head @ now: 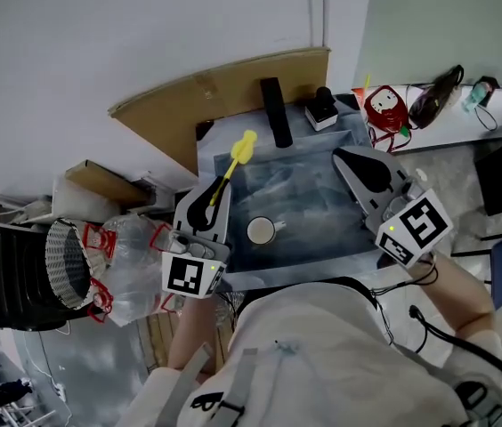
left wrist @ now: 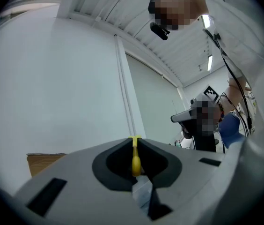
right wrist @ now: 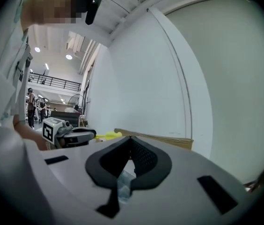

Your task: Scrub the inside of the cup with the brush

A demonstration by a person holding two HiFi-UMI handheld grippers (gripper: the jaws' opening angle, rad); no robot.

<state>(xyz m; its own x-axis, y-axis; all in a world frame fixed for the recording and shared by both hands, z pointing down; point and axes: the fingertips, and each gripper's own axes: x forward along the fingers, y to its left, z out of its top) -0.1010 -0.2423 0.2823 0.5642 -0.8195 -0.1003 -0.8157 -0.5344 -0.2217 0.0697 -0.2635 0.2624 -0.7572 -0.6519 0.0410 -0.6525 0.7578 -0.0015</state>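
The left claw (head: 220,188) pinches the yellow brush (head: 242,148), up and left of the cup (head: 260,230). The right claw (head: 344,157) is pressed together, empty, right of the cup. The cup stands unheld on the tabletop (head: 313,194). No scrubbing is in progress.

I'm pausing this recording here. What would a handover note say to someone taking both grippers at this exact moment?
Left gripper: jaws shut on the handle of the yellow brush, whose head points up and away from the person.
Right gripper: jaws shut, with nothing between them.
Cup: stands upright on the blue-grey table top between the two grippers, with neither touching it.
Done: the brush is in hand. Whether the cup has been scrubbed cannot be told from these views.
Left: probably open the right jaws and steady the cup, then bring the brush head down inside it and scrub.
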